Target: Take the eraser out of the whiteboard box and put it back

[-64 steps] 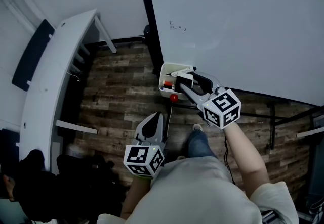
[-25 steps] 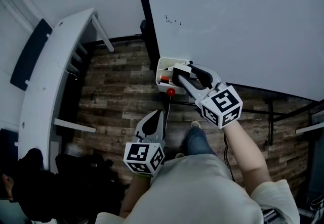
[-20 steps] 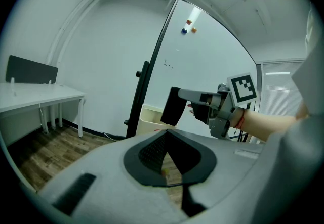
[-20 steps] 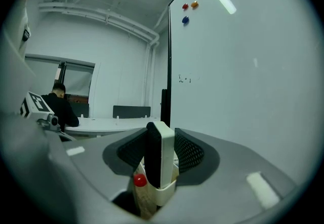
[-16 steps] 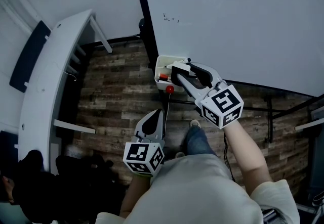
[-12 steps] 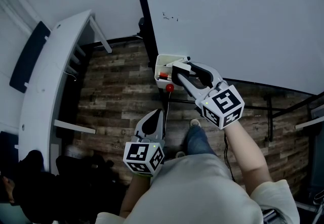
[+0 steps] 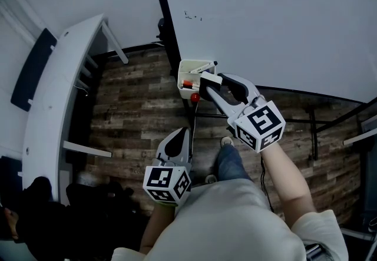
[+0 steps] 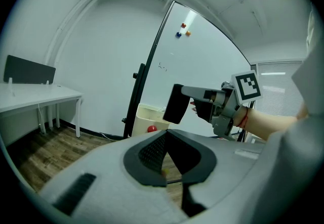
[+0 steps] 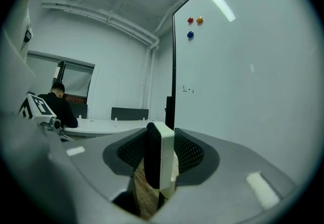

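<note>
**One eraser out of its box, pinched on edge**

Held level by the right gripper (image 7: 211, 82), the eraser (image 9: 163, 157) sits near the rim of the whiteboard box (image 7: 187, 66) and out of it. The jaws clamp its two broad faces, likely so it can slide straight back in. It is a slim block with a white plastic back and a black felt face. The left gripper (image 7: 184, 134) hangs low and well apart, jaws pressed together on nothing, seemingly unneeded.

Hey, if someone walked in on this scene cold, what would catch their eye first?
First, the right gripper, clamped on a black-and-white eraser and holding it just beside the cream box at the bottom corner of the big whiteboard. Next, the left gripper, shut and empty, low and close to the person's body.
</note>
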Demonstrator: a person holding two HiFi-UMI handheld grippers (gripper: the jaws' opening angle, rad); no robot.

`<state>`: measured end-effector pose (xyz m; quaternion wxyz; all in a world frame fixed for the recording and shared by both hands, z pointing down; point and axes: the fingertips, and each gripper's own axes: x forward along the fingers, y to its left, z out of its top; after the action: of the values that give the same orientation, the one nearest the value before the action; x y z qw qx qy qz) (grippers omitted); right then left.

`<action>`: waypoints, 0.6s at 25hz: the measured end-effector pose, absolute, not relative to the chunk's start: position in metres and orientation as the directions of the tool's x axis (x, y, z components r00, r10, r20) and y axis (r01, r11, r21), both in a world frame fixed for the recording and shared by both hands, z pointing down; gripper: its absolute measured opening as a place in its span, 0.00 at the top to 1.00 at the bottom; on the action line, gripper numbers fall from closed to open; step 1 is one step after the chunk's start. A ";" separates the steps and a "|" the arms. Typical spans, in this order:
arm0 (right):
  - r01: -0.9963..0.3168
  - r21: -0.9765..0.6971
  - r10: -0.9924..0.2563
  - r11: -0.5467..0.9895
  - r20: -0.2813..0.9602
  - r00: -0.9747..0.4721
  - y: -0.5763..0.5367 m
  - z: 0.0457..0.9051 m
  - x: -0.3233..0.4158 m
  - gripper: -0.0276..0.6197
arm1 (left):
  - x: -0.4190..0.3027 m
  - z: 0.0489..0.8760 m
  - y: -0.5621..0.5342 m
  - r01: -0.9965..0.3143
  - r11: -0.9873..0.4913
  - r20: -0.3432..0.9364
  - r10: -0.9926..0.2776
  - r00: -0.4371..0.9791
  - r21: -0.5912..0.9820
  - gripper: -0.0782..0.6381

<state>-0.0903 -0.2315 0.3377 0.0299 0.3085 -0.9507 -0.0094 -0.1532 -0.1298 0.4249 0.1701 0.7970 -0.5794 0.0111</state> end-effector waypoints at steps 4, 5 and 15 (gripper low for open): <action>-0.592 0.040 -0.593 0.805 0.046 -0.804 -0.224 0.336 -0.087 0.69 | -0.151 0.425 -0.126 -0.926 -0.277 0.214 -0.918 0.334 0.259 0.88; -0.593 0.044 -0.595 0.804 0.045 -0.803 -0.222 0.335 -0.086 0.69 | -0.150 0.425 -0.125 -0.925 -0.278 0.215 -0.917 0.336 0.258 0.88; -0.626 0.066 -0.629 0.777 0.042 -0.777 -0.195 0.336 -0.073 0.69 | -0.144 0.425 -0.116 -0.918 -0.302 0.205 -0.911 0.358 0.259 0.88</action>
<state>-0.0726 -0.1954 0.3361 0.0308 0.3329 -0.9422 -0.0240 -0.1444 -0.1155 0.4251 0.1673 0.8067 -0.5666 0.0098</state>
